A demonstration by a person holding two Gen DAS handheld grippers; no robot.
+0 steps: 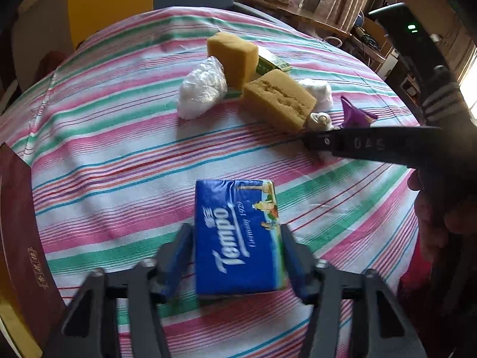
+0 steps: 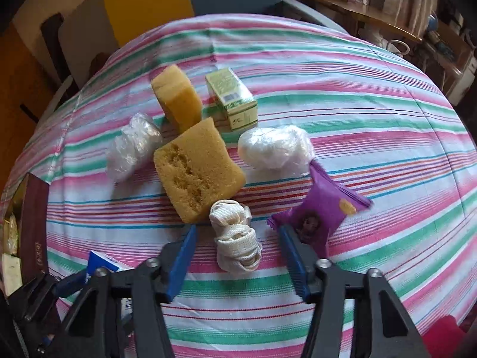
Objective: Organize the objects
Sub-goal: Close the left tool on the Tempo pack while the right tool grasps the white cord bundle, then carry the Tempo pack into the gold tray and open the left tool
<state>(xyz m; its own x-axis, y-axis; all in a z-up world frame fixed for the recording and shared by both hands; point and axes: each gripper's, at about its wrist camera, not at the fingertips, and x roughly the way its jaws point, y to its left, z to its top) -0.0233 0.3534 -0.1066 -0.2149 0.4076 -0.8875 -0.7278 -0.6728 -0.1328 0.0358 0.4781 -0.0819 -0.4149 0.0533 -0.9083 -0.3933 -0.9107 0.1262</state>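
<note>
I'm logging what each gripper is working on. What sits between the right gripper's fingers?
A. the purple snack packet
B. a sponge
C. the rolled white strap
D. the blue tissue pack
C: in the right wrist view the rolled white strap lies on the cloth between the right gripper's blue fingers, which do not touch it; the tissue pack is at the left gripper.

The blue tissue pack (image 1: 238,238) near the counter's front edge is showing "Tempo" and "Germany 1929" in white. The right gripper's black arm (image 1: 369,144) is bearing "UAS".
</note>
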